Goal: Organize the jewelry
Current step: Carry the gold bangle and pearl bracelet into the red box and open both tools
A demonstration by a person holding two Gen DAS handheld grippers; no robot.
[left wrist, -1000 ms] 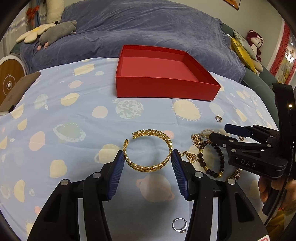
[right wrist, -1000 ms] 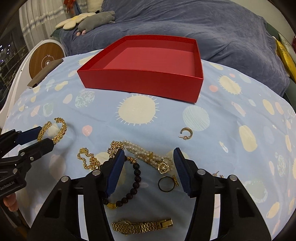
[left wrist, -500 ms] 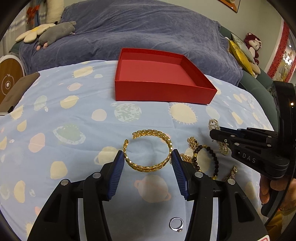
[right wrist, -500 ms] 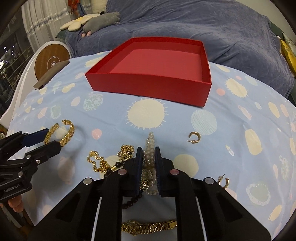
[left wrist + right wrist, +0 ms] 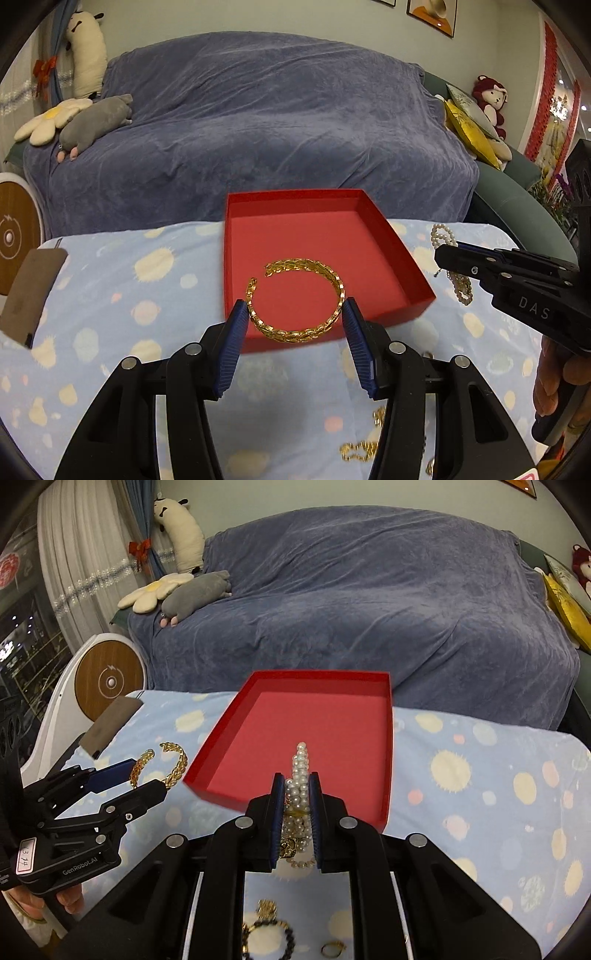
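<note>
My left gripper (image 5: 293, 314) is shut on a gold cuff bracelet (image 5: 295, 334) and holds it in the air over the near edge of the red box (image 5: 402, 254). My right gripper (image 5: 298, 786) is shut on a pearl bracelet (image 5: 301, 768) and holds it above the near wall of the red box (image 5: 386, 746). In the left wrist view the right gripper (image 5: 443, 254) is to the right of the box with the pearl bracelet (image 5: 439, 232) hanging from it. In the right wrist view the left gripper (image 5: 147, 779) with the gold cuff (image 5: 177, 764) is at the box's left corner.
The box stands on a blue spotted cloth (image 5: 480, 775) in front of a blue-covered sofa (image 5: 369, 590). A gold chain (image 5: 360, 448) lies on the cloth, and so do a dark bead bracelet (image 5: 269, 934) and a gold ring (image 5: 332, 949). A brown card (image 5: 29, 291) lies at the left.
Both grippers lifted off the cloth and moved forward to the red box. The left carries the gold cuff, the right carries the pearl bracelet that it closed on half a second ago.
</note>
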